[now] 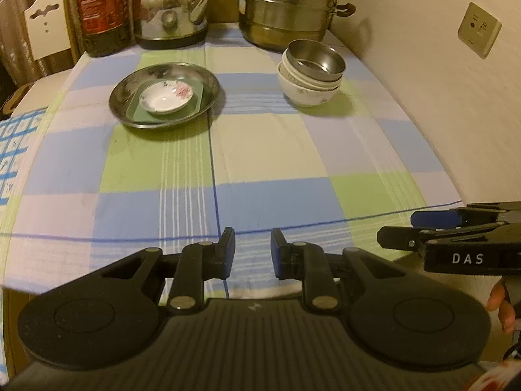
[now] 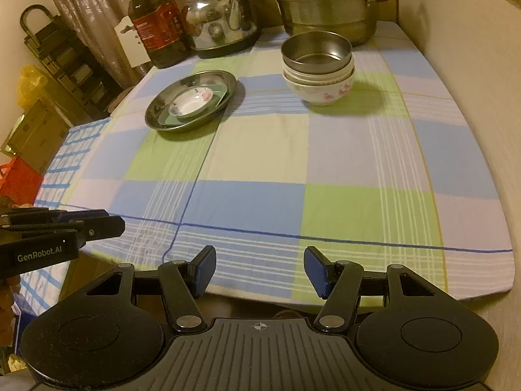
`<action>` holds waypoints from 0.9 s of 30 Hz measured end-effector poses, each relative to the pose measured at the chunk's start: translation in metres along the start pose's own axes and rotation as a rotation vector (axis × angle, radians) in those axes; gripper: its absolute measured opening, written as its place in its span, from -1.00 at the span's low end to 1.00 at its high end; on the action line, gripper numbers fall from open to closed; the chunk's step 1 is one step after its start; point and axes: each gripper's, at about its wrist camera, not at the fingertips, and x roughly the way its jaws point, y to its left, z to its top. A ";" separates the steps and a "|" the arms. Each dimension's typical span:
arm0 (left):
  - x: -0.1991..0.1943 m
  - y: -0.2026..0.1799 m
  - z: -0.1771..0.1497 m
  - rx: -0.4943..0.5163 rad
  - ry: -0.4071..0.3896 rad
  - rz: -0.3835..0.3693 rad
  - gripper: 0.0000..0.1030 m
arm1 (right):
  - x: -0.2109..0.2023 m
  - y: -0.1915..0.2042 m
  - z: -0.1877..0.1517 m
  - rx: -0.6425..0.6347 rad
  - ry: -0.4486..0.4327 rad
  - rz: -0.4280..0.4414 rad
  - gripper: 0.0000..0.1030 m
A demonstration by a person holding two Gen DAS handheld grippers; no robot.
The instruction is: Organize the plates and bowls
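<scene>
Left tongs: the left tongs [image 1: 253,250] hang over the near edge of the counter [image 1: 267,150], jaws parted by a narrow gap, nothing between the blue pads, released.
Right tongs: the right tongs [image 2: 260,272] hover over the same near edge, jaws spread wider, empty, released.
Tongs to each other: in the left wrist view the right tongs come in at 3 o'clock; in the right wrist view the left tongs [image 2: 110,223] come in at 9 o'clock; they are side by side and apart.
Hand: fingers of a hand [image 1: 501,306] show under the right tongs, at 4 o'clock in the left view.
Counter cover: a checked cloth in blue, green and white lies bare between the tongs and the dishes.
Plates: at 11 o'clock from the left tongs, well apart, a steel plate [image 1: 130,97] holds a green square plate [image 1: 195,97], and a white flowered saucer [image 1: 166,97] sits on that.
Bowls: at 1 o'clock, a white flowered bowl [image 1: 306,96] carries more white bowls nested inside, with a steel bowl [image 1: 317,62] on top.
Back row: an oil bottle [image 1: 104,13], a kettle [image 1: 171,9] and a stacked steamer pot [image 1: 286,6] stand at 12 o'clock, behind the dishes.
Wall: a wall with sockets [image 1: 478,29] runs along the right side.
</scene>
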 end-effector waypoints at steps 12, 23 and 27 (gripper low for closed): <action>0.052 0.000 0.082 0.111 -0.053 -0.091 -0.61 | 0.019 -0.034 0.051 0.131 -0.056 -0.083 0.16; 0.107 -0.006 0.171 0.221 -0.112 -0.182 -0.61 | 0.039 -0.073 0.122 0.276 -0.230 -0.175 0.15; 0.125 -0.010 0.192 0.220 -0.117 -0.199 -0.61 | 0.045 -0.078 0.138 0.280 -0.288 -0.184 0.02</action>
